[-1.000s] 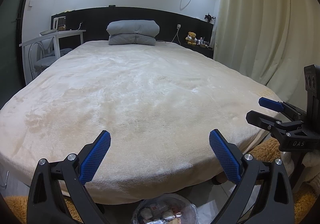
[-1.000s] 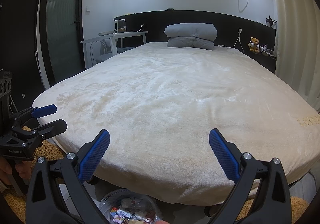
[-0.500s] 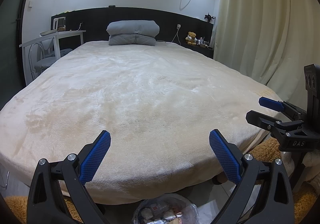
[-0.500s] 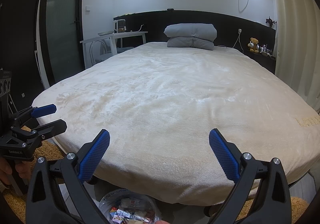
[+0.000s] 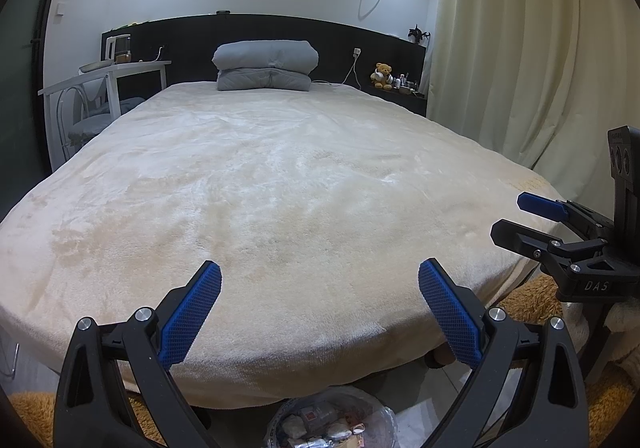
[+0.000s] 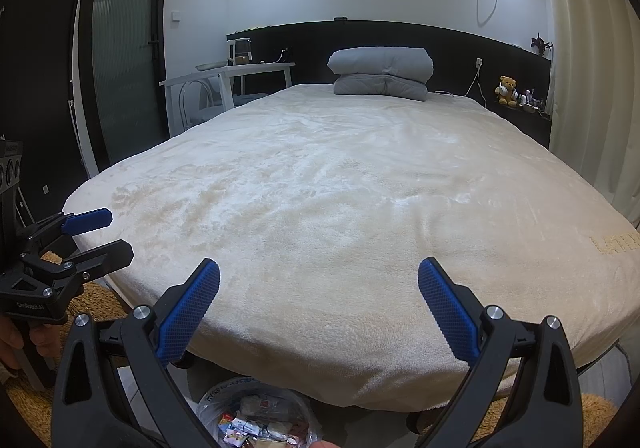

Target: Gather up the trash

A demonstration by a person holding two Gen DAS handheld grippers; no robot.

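**Both grippers wide open over the foot of the bed, trash bag on the floor below**

The left gripper (image 5: 320, 300) holds its jaws spread wide, the blue pads far apart, with nothing between them and nothing touched. The right gripper (image 6: 319, 298) stands the same way: jaws fully apart, empty, clear of the blanket. Each shows in the other's view from the side, the right gripper (image 5: 552, 224) at the right edge of the left view and the left gripper (image 6: 80, 236) at the left edge of the right view; there too the jaws gape with nothing held.

The trash bag (image 5: 332, 422), a clear plastic bag with wrappers and scraps of paper inside, lies on the floor at the foot of the bed (image 5: 280, 184). In the left view it sits at the bottom edge, below the jaws and roughly midway between them. In the right view the bag (image 6: 256, 414) lies below the jaws as well, nearer the left jaw. Neither gripper touches it.

The bed is covered by a cream plush blanket. A folded grey quilt (image 5: 266, 64) lies at its head against the dark headboard. A teddy bear (image 5: 383, 75) sits on the ledge to the right, and a white surface (image 5: 116, 74) stands on the left. Brown shaggy rug (image 5: 532, 292) shows on the floor beside the bed.
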